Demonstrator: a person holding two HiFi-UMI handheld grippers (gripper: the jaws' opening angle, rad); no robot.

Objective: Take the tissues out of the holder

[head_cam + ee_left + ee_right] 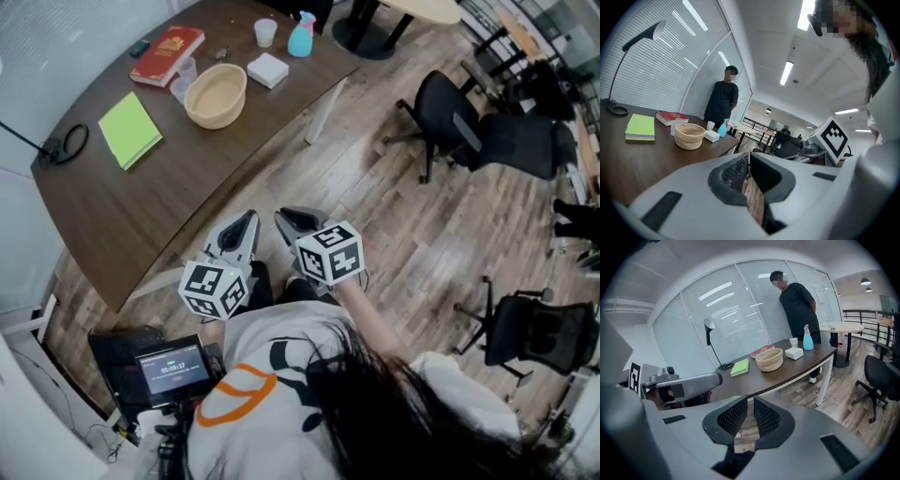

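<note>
1. Strip lights [786, 72] in the ceiling are lighting the room brightly and evenly, and they are burning out to plain white in the left gripper view.
2. The white blinds [726, 315] are looking pale and washed out.
3. The dark surface [112, 216] is taking a faint sheen, and the chairs [469, 131] are throwing only soft, weak shadows on the wooden floor [394, 234].
4. Both gripper views are bending straight lines hard and are fading to black at the corners.
5. The left gripper [749, 157] and the right gripper [749, 401] are looming close and slightly soft, with the gaps between their pads lying in shadow.
</note>
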